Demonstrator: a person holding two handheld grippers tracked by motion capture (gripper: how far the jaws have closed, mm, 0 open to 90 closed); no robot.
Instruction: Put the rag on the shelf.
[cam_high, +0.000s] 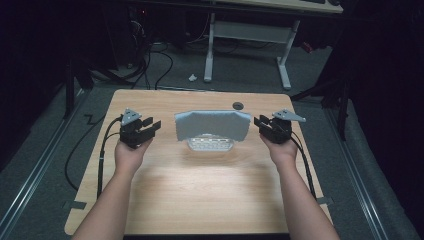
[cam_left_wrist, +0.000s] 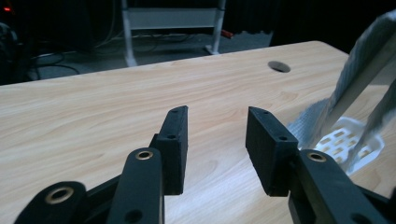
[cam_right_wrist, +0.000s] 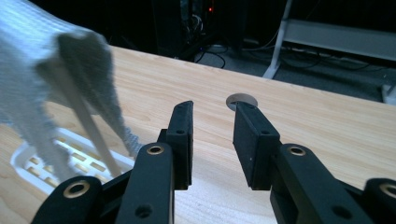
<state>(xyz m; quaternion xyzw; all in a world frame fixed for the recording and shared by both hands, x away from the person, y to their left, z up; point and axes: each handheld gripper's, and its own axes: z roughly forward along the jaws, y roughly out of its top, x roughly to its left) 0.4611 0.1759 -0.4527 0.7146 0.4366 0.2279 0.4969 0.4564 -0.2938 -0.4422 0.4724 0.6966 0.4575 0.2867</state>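
Flanking item: left gripper (cam_high: 150, 125), jaws parted, empty. Grey cloth (cam_high: 212, 124), draped over white slotted rack (cam_high: 210, 145), between both grippers; likely light, limp; pinch free side edges. Right gripper (cam_high: 261, 123), jaws parted, empty.

I'm looking down and forward from above the wooden table (cam_high: 200, 200), my left gripper (cam_left_wrist: 217, 140) camera sitting low, facing the far edge, my right gripper (cam_right_wrist: 212, 140) camera likewise, both sharing the cable hole (cam_left_wrist: 279, 66) and grey cloth (cam_right_wrist: 42, 70).

grey cloth (cam_high: 212, 124), white slotted rack (cam_high: 210, 145), woodgrain table (cam_high: 200, 190)
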